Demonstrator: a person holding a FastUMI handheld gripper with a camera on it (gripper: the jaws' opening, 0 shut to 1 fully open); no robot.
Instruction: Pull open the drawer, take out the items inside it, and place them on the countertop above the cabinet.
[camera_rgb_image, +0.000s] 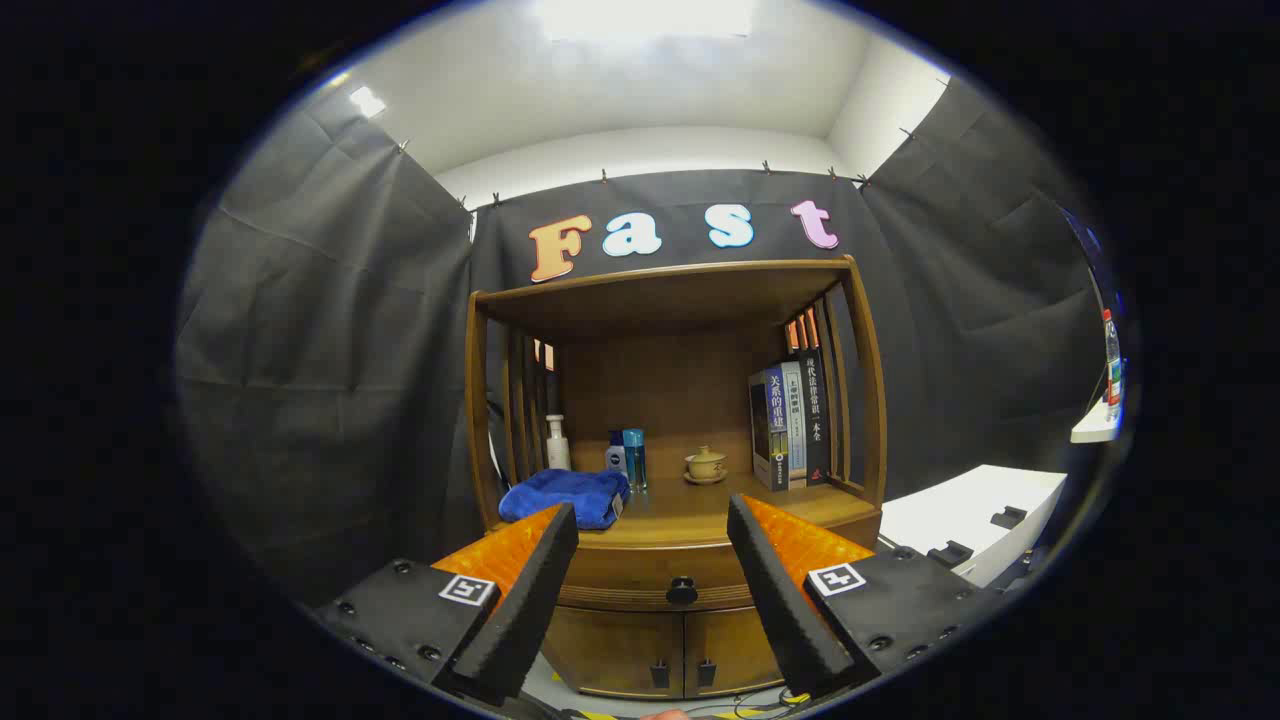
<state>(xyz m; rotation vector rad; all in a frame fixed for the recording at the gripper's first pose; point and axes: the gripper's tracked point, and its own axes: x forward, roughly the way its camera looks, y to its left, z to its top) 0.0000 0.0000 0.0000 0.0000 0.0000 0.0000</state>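
Two fingers of my gripper (652, 520) stand spread, empty; drawer (660, 585) at twelve o'clock shut, contents hidden behind knob (682, 590).

Folded blue towel (565, 497) at shelf left; white pump bottle (557, 443) behind it. Two small blue bottles (627, 457) near middle. Small tan lidded teacup on saucer (705, 464) beside them. Upright row of books (790, 425) at right. White side table (975, 520) off right.

Staged recording booth: black cloth walls (320, 380) clipped up beneath a white ceiling (640, 90), enclosing a wooden cabinet (680, 560) furnished home-style with books (790, 425) and a teacup (705, 463).
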